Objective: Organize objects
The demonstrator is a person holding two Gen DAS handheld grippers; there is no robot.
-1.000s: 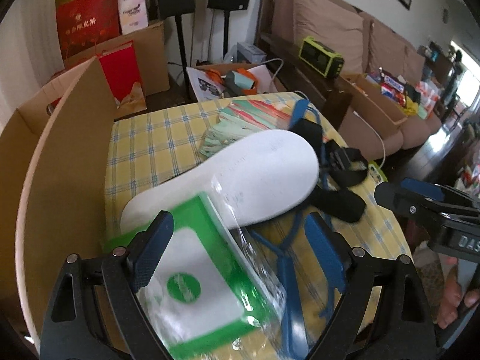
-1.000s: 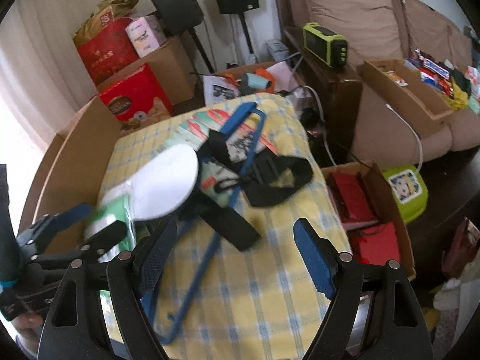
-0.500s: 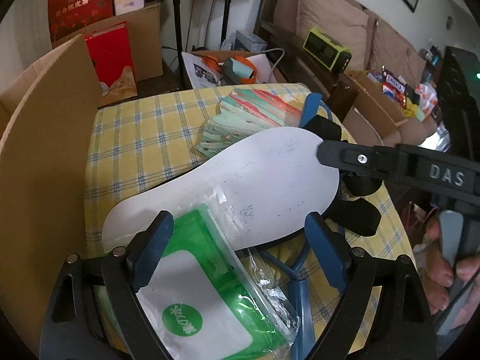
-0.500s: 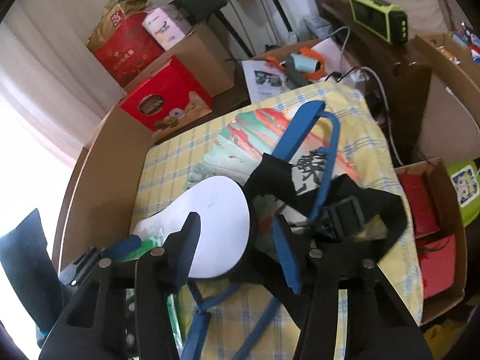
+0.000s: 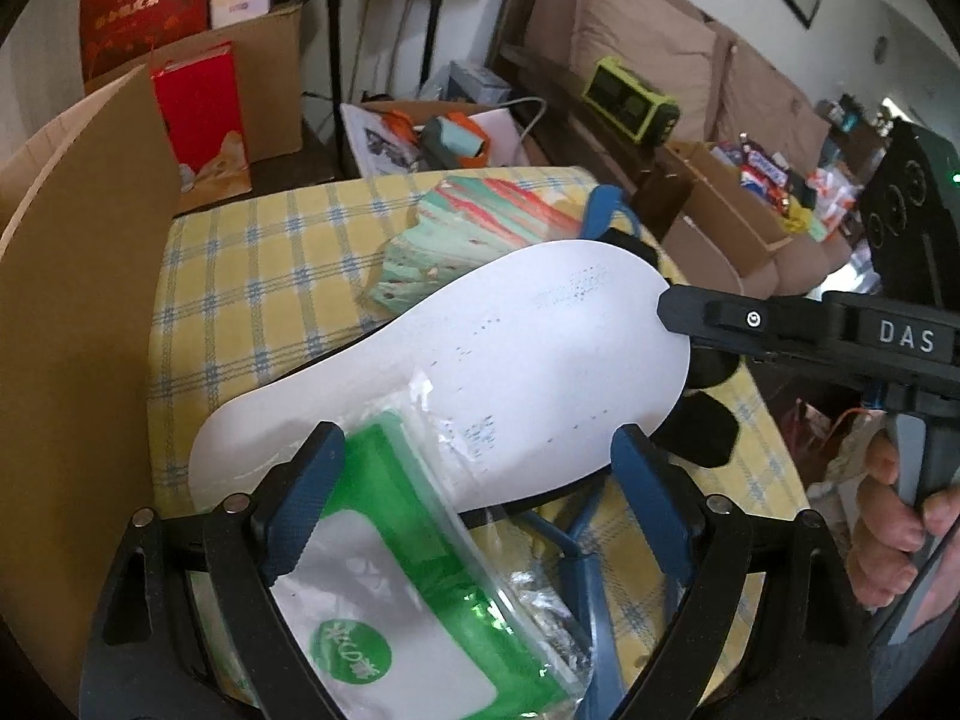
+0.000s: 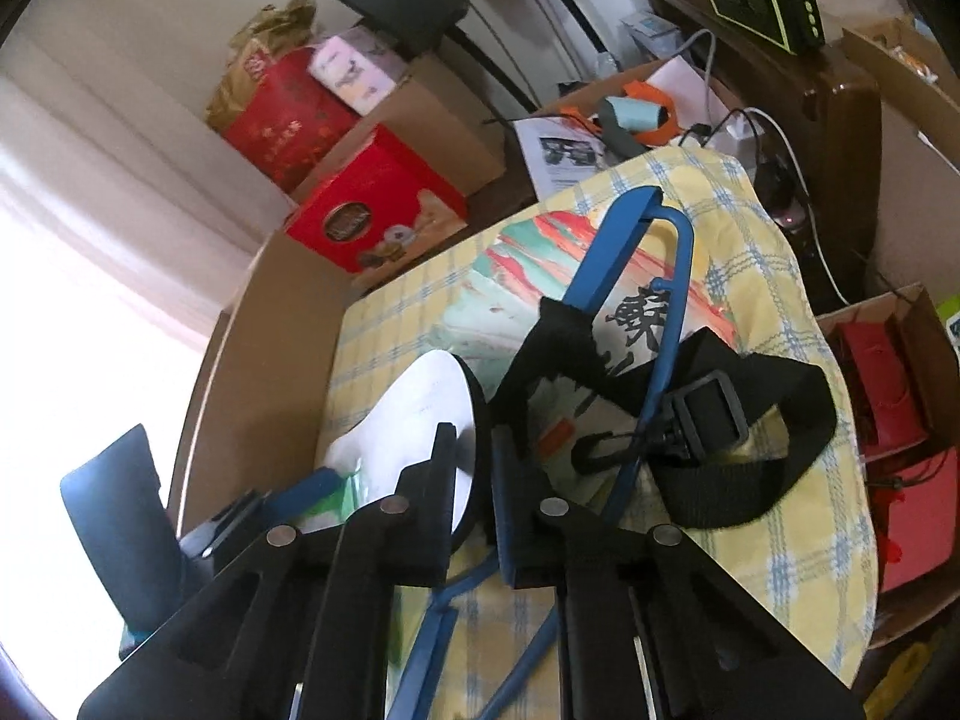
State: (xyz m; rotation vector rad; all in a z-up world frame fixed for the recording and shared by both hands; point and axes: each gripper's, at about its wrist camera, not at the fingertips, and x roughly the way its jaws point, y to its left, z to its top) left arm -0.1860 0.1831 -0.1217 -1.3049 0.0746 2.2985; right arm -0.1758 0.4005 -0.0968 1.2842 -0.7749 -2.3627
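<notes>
Yellow checked cloth covers the table (image 5: 252, 276), filling the middle of both views; a cardboard sheet (image 5: 72, 300) stands along its left edge; a white insole (image 5: 480, 372) lies across the centre of the left view, over a black strap (image 6: 750, 420) and blue hanger (image 6: 630, 252); the right gripper (image 6: 474, 444) has just been closing and now pinches the insole's toe edge; the left gripper (image 5: 474, 480) stands wide above a green wipes packet (image 5: 384, 600) at lower centre, not pressing it.
</notes>
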